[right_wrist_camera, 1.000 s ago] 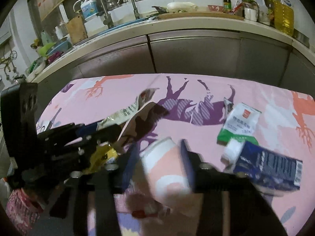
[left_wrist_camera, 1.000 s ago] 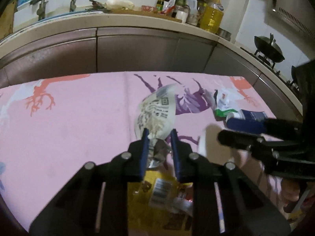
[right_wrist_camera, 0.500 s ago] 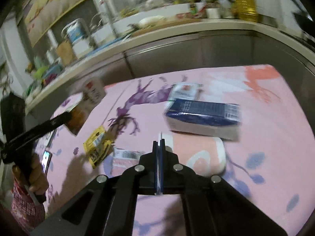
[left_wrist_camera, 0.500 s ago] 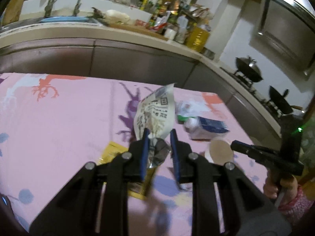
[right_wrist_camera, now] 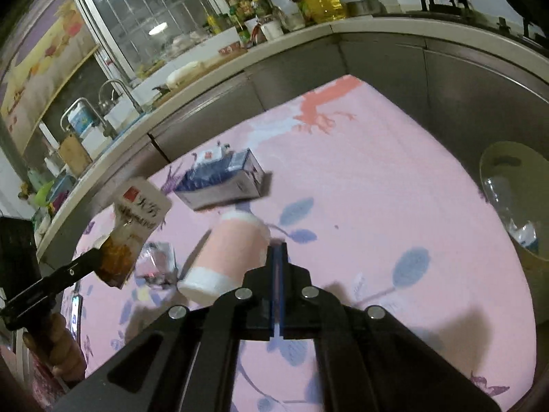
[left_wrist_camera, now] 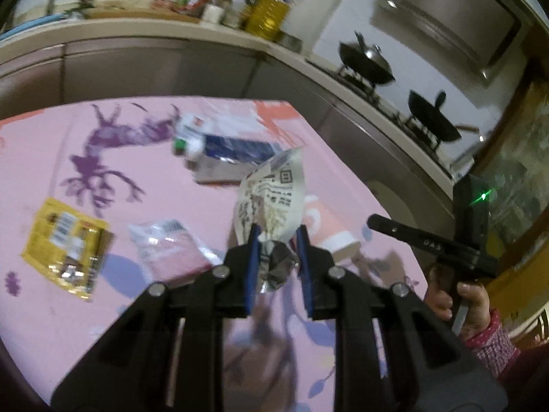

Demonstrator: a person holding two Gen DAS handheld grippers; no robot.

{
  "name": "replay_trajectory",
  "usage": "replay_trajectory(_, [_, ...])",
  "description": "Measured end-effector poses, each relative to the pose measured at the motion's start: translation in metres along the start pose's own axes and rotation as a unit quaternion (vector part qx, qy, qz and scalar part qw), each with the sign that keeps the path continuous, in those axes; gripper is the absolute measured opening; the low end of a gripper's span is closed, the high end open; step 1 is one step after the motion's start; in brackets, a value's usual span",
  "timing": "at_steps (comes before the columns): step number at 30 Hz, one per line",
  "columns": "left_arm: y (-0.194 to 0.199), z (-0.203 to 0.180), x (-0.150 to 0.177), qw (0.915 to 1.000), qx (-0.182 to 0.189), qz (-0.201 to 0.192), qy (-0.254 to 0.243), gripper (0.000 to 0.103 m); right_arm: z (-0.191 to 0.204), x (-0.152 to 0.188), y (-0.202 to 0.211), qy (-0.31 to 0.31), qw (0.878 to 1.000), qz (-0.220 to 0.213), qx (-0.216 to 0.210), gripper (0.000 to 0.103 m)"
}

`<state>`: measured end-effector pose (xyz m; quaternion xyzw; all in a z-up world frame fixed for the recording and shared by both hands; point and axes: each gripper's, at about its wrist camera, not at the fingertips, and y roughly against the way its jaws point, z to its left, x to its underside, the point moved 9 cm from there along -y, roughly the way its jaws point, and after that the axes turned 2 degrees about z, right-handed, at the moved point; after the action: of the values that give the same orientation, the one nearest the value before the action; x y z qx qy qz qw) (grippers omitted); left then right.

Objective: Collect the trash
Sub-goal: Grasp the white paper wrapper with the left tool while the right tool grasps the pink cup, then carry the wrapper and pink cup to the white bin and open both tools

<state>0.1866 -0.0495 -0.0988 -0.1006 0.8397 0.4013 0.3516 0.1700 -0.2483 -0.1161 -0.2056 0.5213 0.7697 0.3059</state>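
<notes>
We see a crumpled white snack wrapper (left_wrist_camera: 271, 202) with black print and a QR code, held upright off the pink cloth; a yellow packet (left_wrist_camera: 65, 247) lies flat at left; a clear pink-filled packet (left_wrist_camera: 171, 250) lies just beside it; a dark blue carton (right_wrist_camera: 223, 180) lies on its side; a pink and white cup (right_wrist_camera: 228, 257) lies toppled near it.
</notes>
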Motion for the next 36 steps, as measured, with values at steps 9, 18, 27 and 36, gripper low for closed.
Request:
replay_trajectory(9, [-0.037,-0.018,0.019,0.9987,0.008,0.050,-0.002,0.020,0.003,0.026,0.006,-0.039,0.995,-0.030,-0.086,0.059])
replay_trajectory(18, [-0.046,-0.018,0.020,0.9981,-0.001,0.062,-0.003,0.020,0.016,0.036,-0.025,0.044,0.998,0.000,-0.044,0.026])
replay_trajectory(27, [-0.070,-0.061,-0.005,0.9963,0.017,0.074,-0.039,0.020,-0.027,0.017,-0.005,-0.012,0.998,-0.044,-0.038,0.000])
replay_trajectory(36, [-0.174,-0.203,-0.029,0.9770,0.107,0.130,-0.131,0.020,-0.198,0.004,0.090,-0.149,0.976,-0.144,0.069,0.000])
